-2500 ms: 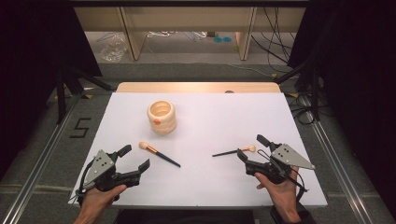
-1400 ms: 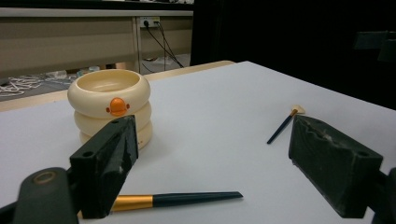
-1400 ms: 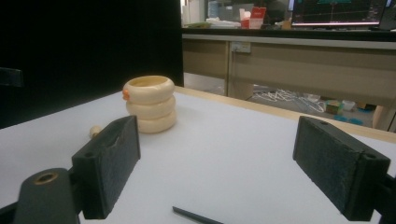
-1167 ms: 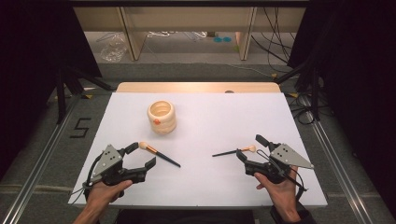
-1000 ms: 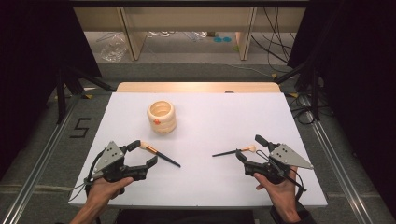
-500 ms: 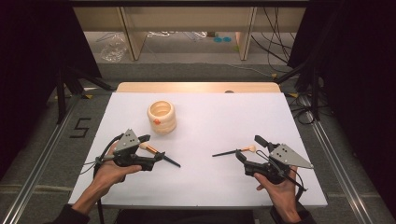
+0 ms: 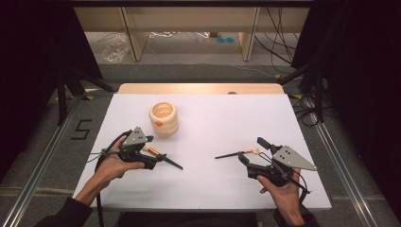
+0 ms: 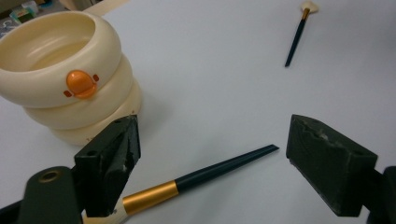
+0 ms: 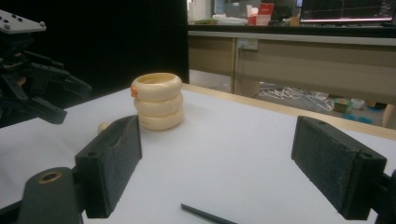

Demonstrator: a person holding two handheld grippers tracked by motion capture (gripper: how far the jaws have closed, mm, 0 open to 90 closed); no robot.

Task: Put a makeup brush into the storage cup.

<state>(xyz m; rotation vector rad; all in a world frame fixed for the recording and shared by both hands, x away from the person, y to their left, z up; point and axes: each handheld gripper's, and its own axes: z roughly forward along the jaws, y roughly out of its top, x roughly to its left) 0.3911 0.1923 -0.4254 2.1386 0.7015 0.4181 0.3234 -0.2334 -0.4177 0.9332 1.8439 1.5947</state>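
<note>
- Forward from the table's near edge, my left gripper (image 7: 153,158) now sits over the near black-handled makeup brush with a gold ferrule (image 8: 201,177), jaws spread wide and gripping nothing.
- It lies flat on the white table (image 7: 227,118) between those jaws, handle tip pointing away toward the right gripper (image 7: 250,158), whose jaws also stand apart.
- A black "5" (image 7: 81,129) marks the floor.

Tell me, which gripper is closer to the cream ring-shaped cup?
Left. The left gripper sits just in front of the cream cup, open over a brush. The right gripper is far across the table.
</note>
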